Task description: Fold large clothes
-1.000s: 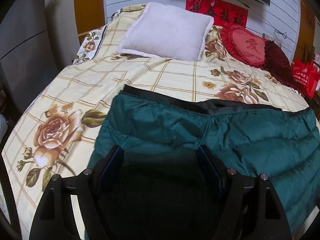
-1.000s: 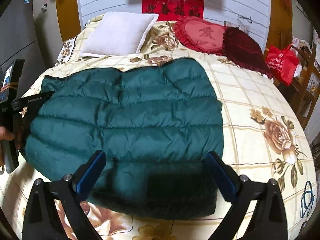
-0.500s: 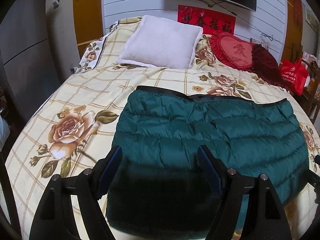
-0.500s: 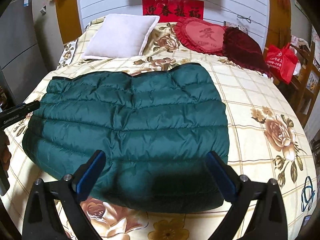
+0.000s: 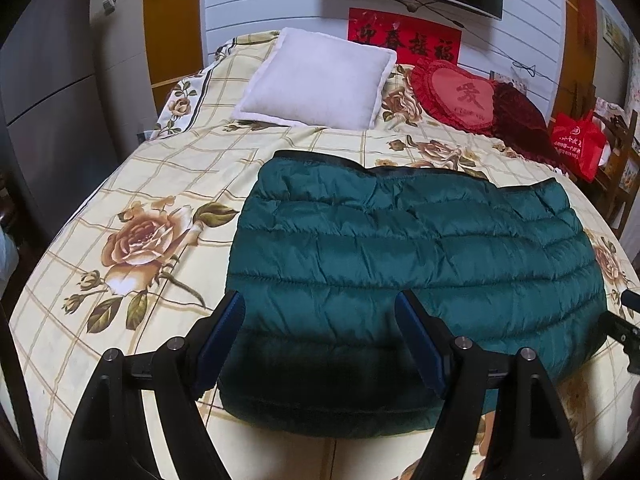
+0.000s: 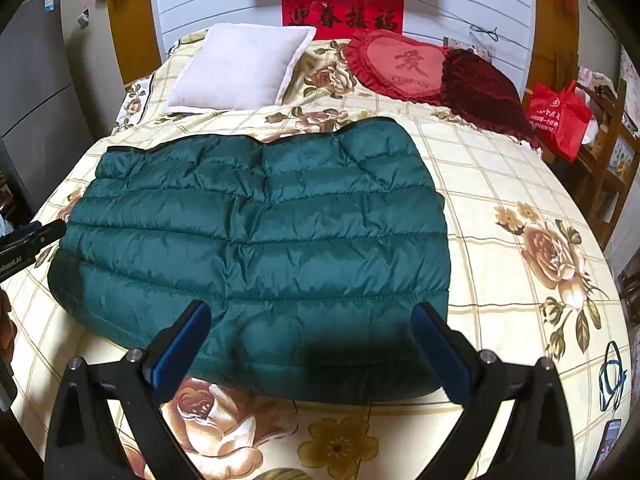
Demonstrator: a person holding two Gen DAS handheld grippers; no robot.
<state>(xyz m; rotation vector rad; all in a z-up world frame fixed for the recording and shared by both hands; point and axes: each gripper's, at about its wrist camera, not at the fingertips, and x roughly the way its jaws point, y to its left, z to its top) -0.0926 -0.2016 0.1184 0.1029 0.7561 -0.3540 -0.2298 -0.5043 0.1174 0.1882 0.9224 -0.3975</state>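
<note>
A dark green quilted down jacket (image 5: 416, 256) (image 6: 256, 232) lies folded flat into a rough rectangle on the floral bedspread (image 5: 132, 208) (image 6: 516, 200). My left gripper (image 5: 320, 320) hovers open above the jacket's near left edge, holding nothing. Over the near right edge, my right gripper (image 6: 310, 334) also stands open and empty. The left gripper's body shows at the left border of the right wrist view (image 6: 24, 240), and part of the right gripper shows at the right border of the left wrist view (image 5: 624, 328).
A white pillow (image 5: 320, 80) (image 6: 244, 68), a red heart cushion (image 5: 456, 96) (image 6: 400, 64) and a dark red cushion (image 6: 484, 88) lie at the bed's head. A red bag (image 5: 576, 144) (image 6: 558, 120) sits by wooden furniture on the right. Grey cabinets (image 5: 44, 92) stand left.
Both grippers have drawn back and up from the jacket, so more of it and the bedspread shows. The jacket lies still where it was.
</note>
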